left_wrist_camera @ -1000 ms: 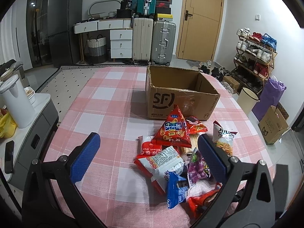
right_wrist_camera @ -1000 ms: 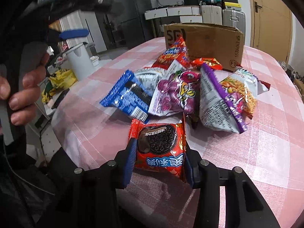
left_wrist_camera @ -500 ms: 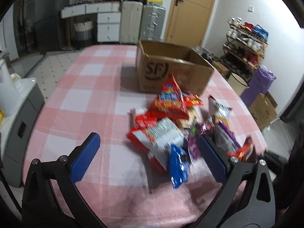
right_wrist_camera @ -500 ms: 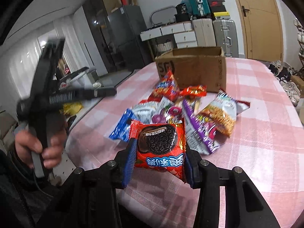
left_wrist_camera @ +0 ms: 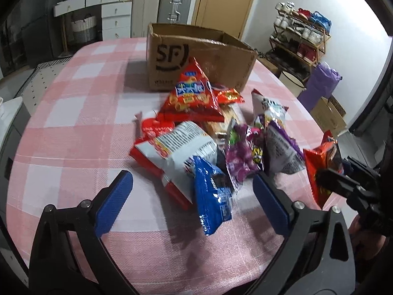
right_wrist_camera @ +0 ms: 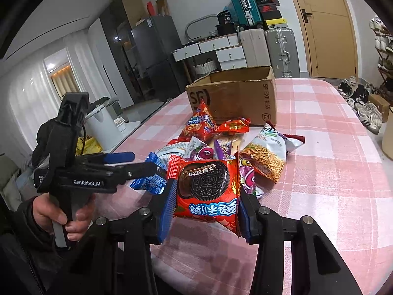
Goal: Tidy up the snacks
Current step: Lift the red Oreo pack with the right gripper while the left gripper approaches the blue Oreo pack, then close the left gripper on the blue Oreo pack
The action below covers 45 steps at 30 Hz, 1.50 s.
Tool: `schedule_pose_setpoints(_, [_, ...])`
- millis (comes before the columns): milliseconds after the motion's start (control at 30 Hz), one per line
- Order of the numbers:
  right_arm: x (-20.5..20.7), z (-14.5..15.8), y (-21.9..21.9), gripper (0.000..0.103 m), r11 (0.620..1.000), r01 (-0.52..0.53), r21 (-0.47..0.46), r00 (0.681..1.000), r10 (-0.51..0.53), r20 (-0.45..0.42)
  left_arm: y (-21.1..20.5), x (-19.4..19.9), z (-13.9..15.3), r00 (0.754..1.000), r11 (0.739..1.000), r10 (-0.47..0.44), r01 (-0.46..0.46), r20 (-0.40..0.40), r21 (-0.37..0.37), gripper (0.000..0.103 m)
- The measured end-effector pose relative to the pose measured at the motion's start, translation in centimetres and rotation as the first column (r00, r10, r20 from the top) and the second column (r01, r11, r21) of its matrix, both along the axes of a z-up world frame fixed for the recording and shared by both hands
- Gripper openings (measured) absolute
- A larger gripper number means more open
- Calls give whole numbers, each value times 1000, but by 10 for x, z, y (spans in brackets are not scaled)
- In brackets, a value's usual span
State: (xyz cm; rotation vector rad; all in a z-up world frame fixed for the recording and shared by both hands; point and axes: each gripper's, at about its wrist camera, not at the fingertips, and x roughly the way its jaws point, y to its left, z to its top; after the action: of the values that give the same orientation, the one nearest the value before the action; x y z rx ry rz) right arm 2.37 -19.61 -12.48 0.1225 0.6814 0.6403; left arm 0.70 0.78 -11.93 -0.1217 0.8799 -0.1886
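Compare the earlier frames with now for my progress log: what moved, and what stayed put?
The right gripper, shut on the red Oreo packet, lifted it off the table. The left gripper came down toward the blue packet, its jaws just closing slightly, nothing gripped. The snack pile and the cardboard box stayed put.

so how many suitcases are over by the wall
3 in sight: a teal suitcase up on the white drawers, and a cream suitcase and a silver suitcase standing side by side on the floor. More could be hidden behind them.
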Motion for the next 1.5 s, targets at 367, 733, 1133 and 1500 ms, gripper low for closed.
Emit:
schedule_pose_setpoints(367, [-1,-4,-6,44,1000,18,11,1000,-18,-16,-10,6,-14,998,999,-37,37,-48,-10,59])
schedule_pose_setpoints(733, [2,-7,-7,44,1000,27,10,999,-27,-23,-7,5,-22,994,994,-77,71,-72,-83,28])
schedule_pose_setpoints(1133, [4,-5,-6,44,1000,30,5,999,-30,-17,4,-14,-15,993,991,-89,80,-81,-107,23])
schedule_pose_setpoints(1500, [5,-3,-5,44,1000,29,4,999,-29,-20,9,-24,-15,994,996,-72,68,-78,-52,24])
